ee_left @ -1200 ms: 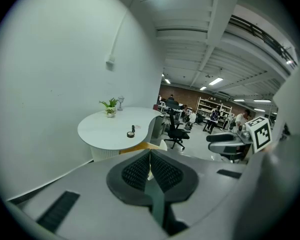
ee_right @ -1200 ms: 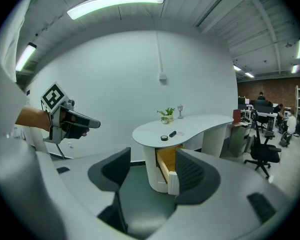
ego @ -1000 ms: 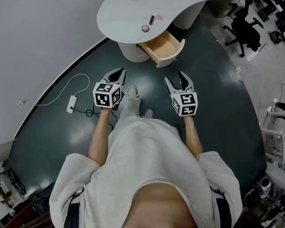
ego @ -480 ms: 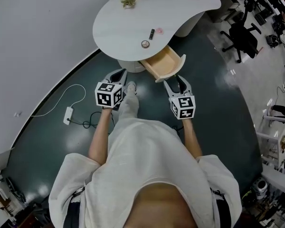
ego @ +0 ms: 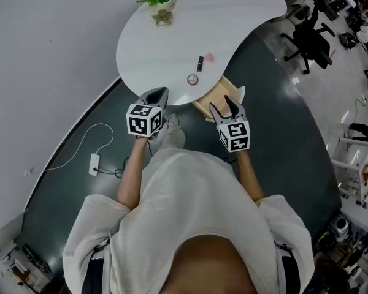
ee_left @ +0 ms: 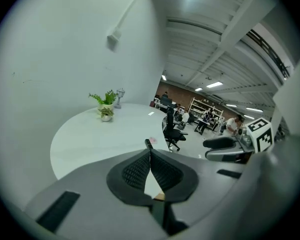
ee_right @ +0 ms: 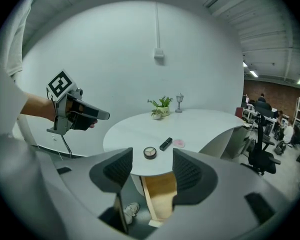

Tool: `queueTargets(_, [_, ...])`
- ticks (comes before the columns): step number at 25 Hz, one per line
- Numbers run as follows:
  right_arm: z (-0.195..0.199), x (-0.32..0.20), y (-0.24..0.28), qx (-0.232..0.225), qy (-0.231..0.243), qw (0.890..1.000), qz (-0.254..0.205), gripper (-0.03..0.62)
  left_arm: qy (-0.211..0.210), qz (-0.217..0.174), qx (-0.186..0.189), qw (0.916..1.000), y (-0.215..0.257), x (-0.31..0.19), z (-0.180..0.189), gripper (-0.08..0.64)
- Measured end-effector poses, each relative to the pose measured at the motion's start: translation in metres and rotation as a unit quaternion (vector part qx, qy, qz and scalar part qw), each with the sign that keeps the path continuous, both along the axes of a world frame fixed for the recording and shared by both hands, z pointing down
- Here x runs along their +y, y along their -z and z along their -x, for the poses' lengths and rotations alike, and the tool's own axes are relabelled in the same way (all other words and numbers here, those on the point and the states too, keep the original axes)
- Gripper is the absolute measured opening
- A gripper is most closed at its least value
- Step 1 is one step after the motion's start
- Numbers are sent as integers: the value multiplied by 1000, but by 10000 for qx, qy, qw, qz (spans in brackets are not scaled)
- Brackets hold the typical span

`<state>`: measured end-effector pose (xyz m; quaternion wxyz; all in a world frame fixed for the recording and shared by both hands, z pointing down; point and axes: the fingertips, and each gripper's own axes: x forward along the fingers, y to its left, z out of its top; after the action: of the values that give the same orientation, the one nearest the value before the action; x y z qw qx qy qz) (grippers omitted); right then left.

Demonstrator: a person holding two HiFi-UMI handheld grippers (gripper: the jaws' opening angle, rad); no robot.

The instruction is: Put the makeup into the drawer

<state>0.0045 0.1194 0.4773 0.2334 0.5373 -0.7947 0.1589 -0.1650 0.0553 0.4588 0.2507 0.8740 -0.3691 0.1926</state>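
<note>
Makeup lies on the white table: a round compact, a black lipstick and a pink piece, ahead of both grippers, untouched. Under the table edge the drawer stands open. The right gripper has just been closing its jaws slightly; they stand apart, empty. The left gripper has its jaws pressed together, empty.

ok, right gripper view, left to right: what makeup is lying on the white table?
round compact → black tube → pink disc
</note>
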Motion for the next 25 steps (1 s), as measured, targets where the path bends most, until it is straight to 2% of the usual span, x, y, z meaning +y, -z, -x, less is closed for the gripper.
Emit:
queueTargets(8, [27, -65, -13, 241, -23, 9991, 339, 236, -512, 373, 62, 9980, -23, -65, -1, 11])
queueTargets(14, [43, -91, -27, 490, 46, 9971, 583, 252, -779, 633, 86, 9949, -36, -95, -4, 11])
queueTargets(19, [52, -102, -45, 438, 179, 9950, 882, 257, -819, 749, 130, 9937, -42, -109, -7, 11])
queueTargets(25, [53, -113, -70, 401, 360, 9922, 1125, 256, -634, 801, 118, 9947, -49, -116, 0, 11])
